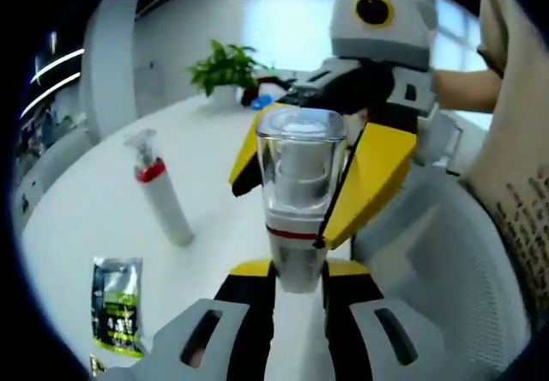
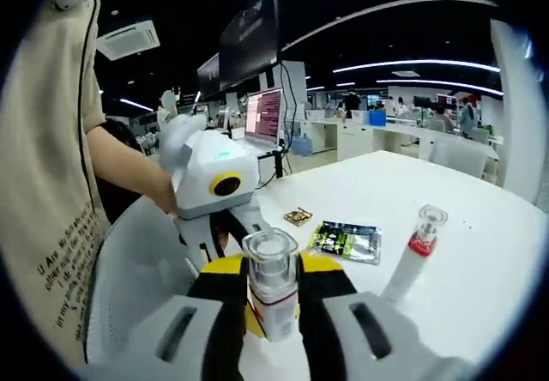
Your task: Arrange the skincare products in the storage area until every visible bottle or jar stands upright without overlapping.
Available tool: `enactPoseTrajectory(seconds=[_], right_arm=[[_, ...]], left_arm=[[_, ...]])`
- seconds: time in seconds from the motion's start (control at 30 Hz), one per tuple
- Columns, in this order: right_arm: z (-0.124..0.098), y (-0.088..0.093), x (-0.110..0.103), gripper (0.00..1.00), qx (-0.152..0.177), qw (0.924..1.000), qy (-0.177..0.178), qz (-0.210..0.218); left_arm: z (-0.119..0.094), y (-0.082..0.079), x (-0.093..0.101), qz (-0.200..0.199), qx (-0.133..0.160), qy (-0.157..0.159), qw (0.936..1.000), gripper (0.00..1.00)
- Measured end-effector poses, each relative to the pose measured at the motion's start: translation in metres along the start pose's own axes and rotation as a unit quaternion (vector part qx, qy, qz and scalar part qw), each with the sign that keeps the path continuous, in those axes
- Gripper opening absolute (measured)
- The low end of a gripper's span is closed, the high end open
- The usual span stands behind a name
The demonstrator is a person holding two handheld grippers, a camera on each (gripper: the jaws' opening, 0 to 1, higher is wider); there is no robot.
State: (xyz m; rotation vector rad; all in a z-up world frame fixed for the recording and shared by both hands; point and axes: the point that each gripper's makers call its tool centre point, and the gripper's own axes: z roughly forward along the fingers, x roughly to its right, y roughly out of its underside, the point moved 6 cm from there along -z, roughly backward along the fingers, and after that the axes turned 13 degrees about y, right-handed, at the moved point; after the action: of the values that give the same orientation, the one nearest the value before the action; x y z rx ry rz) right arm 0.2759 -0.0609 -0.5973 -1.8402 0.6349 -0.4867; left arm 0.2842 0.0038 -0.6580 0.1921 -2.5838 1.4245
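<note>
Both claws grip one bottle (image 1: 296, 218): the left claw (image 1: 296, 291) clamps its white body below a thin red band, while the right claw (image 1: 330, 184), reaching in from the far side, pinches it higher up with its yellow jaws, just under the clear cap (image 1: 300, 154). In the right gripper view the right claw (image 2: 273, 308) is closed on the same bottle (image 2: 273, 291), lifted off the worktop, with the left claw (image 2: 214, 196) behind it. A second bottle (image 1: 161, 194), white with a red collar and clear cap, stands on the white worktop (image 1: 77, 218) well apart. A green and black sachet (image 1: 117, 304) lies near the worktop's edge; its print is unreadable. A small gold packet (image 2: 298, 216) lies beside the sachet (image 2: 346, 240). A potted plant (image 1: 225, 70) sits at the far edge. A person's cream shirt (image 2: 51, 184) carries dark, illegible lettering. Behind stretches an open office with desks, monitors and strip lights.
</note>
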Motion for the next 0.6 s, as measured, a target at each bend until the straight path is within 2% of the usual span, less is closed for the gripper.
enactPoseTrajectory(seconds=[0.23, 0.6], right_arm=[[0.013, 0.025, 0.008, 0.22, -0.024, 0.9996, 0.015, 0.001], [0.024, 0.043, 0.013, 0.22, -0.042, 0.9988, 0.025, 0.007]], left_arm=[[0.017, 0.017, -0.014, -0.007, -0.009, 0.0, 0.9999, 0.17], [0.027, 0.033, -0.025, -0.015, -0.02, -0.002, 0.9997, 0.17]])
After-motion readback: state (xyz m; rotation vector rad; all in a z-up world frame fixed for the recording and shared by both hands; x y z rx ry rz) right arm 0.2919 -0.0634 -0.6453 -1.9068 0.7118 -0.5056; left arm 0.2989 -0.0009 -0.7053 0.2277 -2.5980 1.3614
